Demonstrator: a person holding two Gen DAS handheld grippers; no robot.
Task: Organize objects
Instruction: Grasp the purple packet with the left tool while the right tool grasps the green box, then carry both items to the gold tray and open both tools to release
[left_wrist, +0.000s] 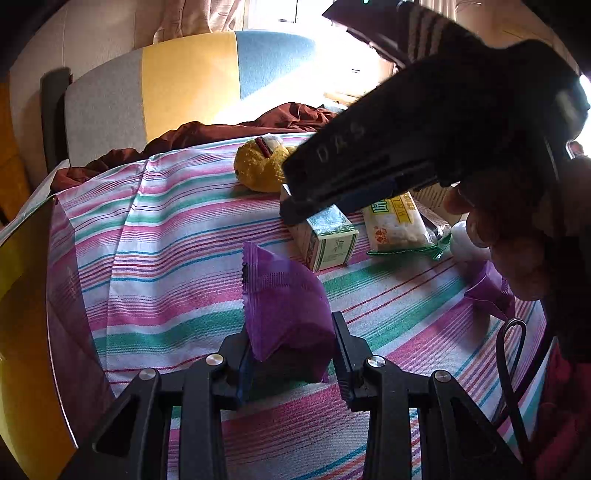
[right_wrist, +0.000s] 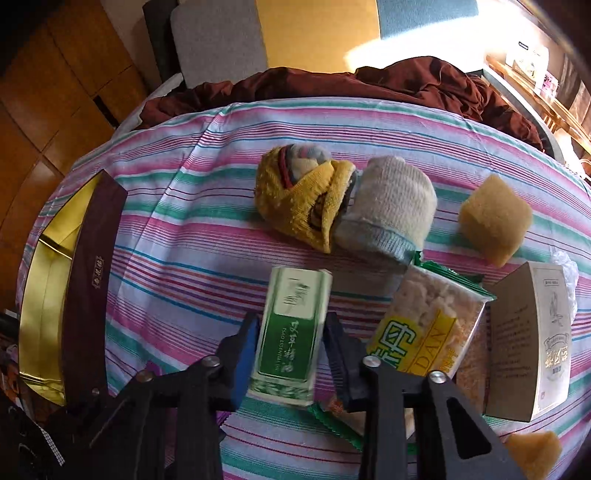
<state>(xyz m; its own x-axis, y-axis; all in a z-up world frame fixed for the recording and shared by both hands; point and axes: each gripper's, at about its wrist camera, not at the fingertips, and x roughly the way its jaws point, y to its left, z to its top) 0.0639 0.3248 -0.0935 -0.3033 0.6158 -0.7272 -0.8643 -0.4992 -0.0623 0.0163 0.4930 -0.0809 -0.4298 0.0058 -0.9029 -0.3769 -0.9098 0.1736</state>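
Striped bedsheet (right_wrist: 177, 236) carries a green box (right_wrist: 291, 332) pointing lengthwise away, clamped in the right hand-held gripper (right_wrist: 291, 354); left hand-held gripper (left_wrist: 291, 354) clamps a purple packet (left_wrist: 284, 310).

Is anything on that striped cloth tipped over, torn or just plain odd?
Nothing looks spilled or torn. Only the white carton stands a little tilted at the right, against the snack packs. The green box and purple packet sit between fingers, intact.

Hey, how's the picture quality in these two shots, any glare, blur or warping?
Left wrist view: window light blows out the top centre, the other hand-held gripper looms dark against it, and the purple packet stays sharp. Right wrist view: a sun patch glares on the chair back, the green box is slightly motion-blurred, and fisheye curves the striped cloth.
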